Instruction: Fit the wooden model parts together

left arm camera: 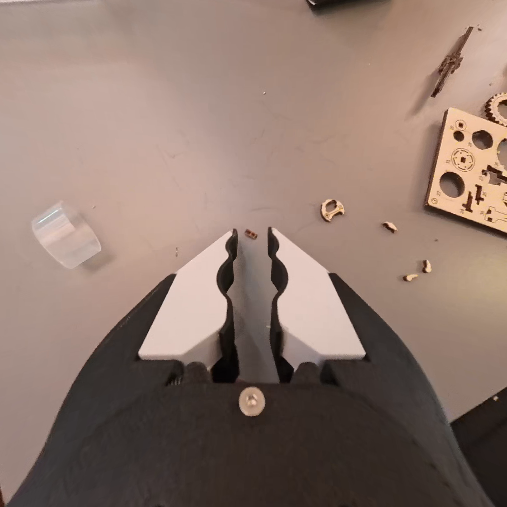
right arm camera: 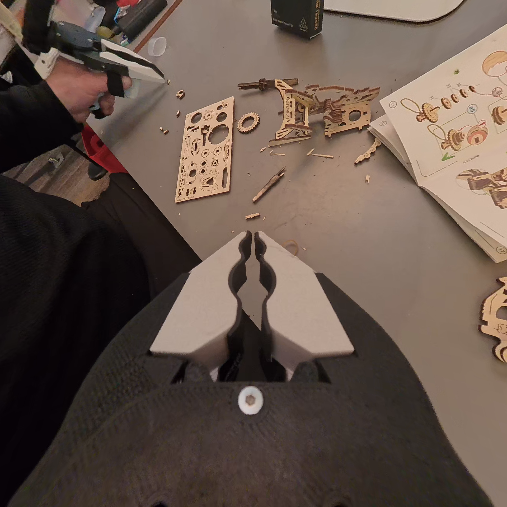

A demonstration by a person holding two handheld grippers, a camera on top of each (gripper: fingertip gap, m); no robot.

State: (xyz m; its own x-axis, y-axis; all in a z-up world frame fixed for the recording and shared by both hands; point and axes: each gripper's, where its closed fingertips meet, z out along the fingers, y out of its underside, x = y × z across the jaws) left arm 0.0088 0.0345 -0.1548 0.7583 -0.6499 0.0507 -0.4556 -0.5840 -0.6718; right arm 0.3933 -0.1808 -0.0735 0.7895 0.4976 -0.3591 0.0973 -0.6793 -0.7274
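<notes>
A tiny dark brown wooden piece (left arm camera: 251, 233) lies on the grey table (left arm camera: 164, 123), short and block-like, too small to make out more. It sits just off the tips of the left claw (left arm camera: 252, 233), nearly between them but touching neither; that claw is parted and grips nothing.

Off to that claw's right lie a pale ring-shaped wooden part (left arm camera: 332, 210) and a few curved offcuts (left arm camera: 389, 227). Beyond them is the laser-cut plywood sheet (right arm camera: 206, 149), pale with burnt-brown edges and many punched-out holes, lying flat close to the table's near edge. A toothed wooden gear (right arm camera: 248, 123) rests just beside the sheet, and past the gear stands the half-built wooden model (right arm camera: 318, 115), a frame of slotted pale panels with a dark axle (right arm camera: 267, 83) sticking out at its far side. A clear plastic cup (left arm camera: 65, 238) lies tipped on its side, well apart to the left.

The right claw (right arm camera: 253, 233) hovers at the table's near edge, its tips almost together with a thin gap and nothing in them. A thin wooden stick (right arm camera: 269, 185) and a small peg (right arm camera: 252, 216) lie ahead of it. The instruction booklet (right arm camera: 452, 142) lies open toward the right edge.
</notes>
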